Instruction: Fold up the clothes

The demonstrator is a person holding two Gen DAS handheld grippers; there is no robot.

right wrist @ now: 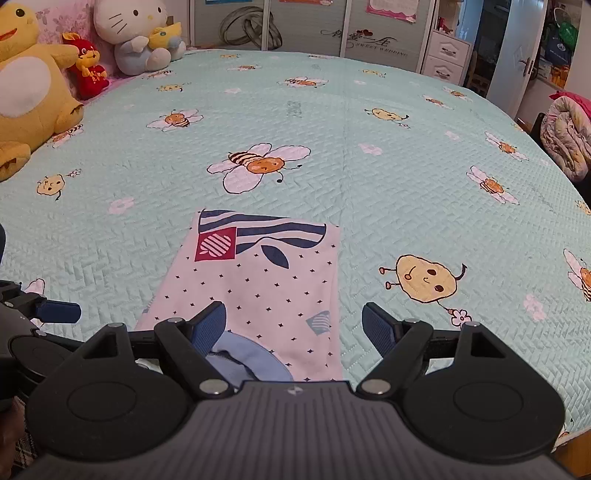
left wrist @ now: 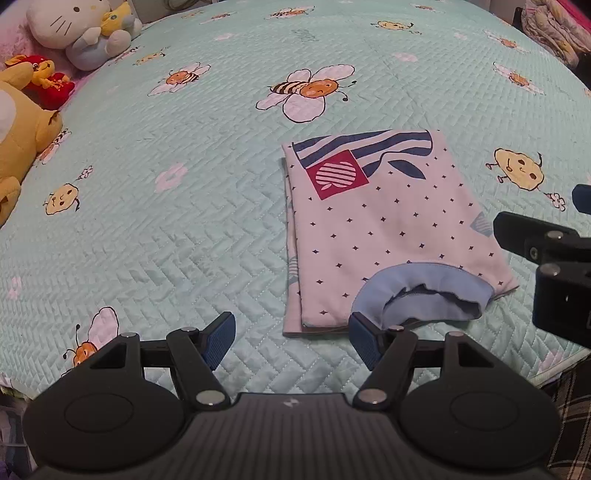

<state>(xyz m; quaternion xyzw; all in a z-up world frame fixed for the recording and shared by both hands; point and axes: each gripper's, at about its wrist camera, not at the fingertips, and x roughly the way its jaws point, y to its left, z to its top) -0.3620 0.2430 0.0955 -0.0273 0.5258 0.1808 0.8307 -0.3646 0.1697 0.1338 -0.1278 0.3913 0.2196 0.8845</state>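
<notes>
A folded white shirt (left wrist: 388, 229) with small dark dots, navy stripes and a red square patch lies flat on the bed (left wrist: 166, 240), near its front edge, its light blue collar (left wrist: 413, 295) turned toward that edge. The left gripper (left wrist: 291, 339) hovers over the quilt just beside the shirt's near corner, its fingers (left wrist: 221, 338) spread wide and holding nothing. The right gripper (right wrist: 295, 328) hangs above the collar end, equally wide and empty.

"SWEET WEDDING" stands on the wardrobe door (right wrist: 373, 35) (script above it unreadable)
</notes>
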